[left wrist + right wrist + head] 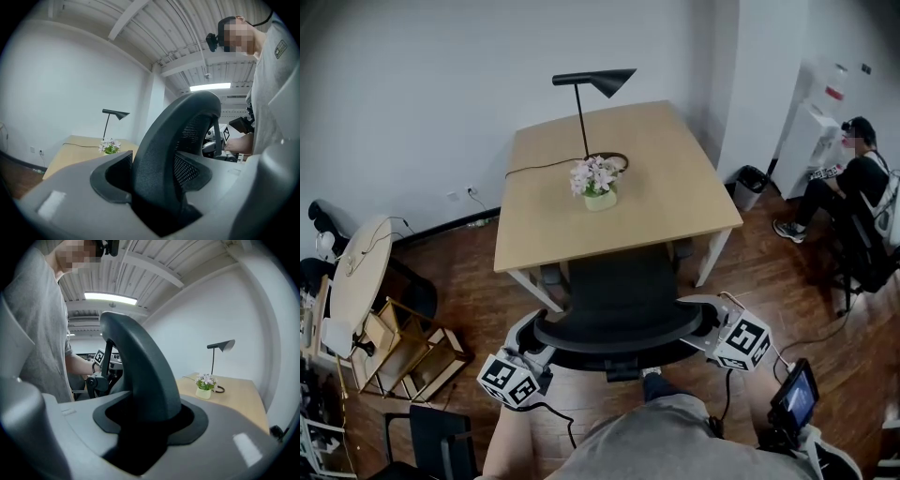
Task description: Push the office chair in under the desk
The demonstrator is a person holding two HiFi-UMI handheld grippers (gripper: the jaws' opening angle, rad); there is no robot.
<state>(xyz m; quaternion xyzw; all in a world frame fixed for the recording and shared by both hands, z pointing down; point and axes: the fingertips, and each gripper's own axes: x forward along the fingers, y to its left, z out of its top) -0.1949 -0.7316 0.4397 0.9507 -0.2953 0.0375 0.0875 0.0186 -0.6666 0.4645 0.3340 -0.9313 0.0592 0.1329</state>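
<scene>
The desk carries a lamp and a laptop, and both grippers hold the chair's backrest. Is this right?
No laptop: the head view shows a pot of flowers by the lamp on the desk. The left gripper and right gripper hold the backrest.

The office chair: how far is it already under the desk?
Done: the left gripper and the right gripper each grip one end of the backrest, and the front of the seat reaches under the desk edge. In hand: the push toward the desk. Left: most of the seat and the whole backrest are not yet under the desk.
</scene>
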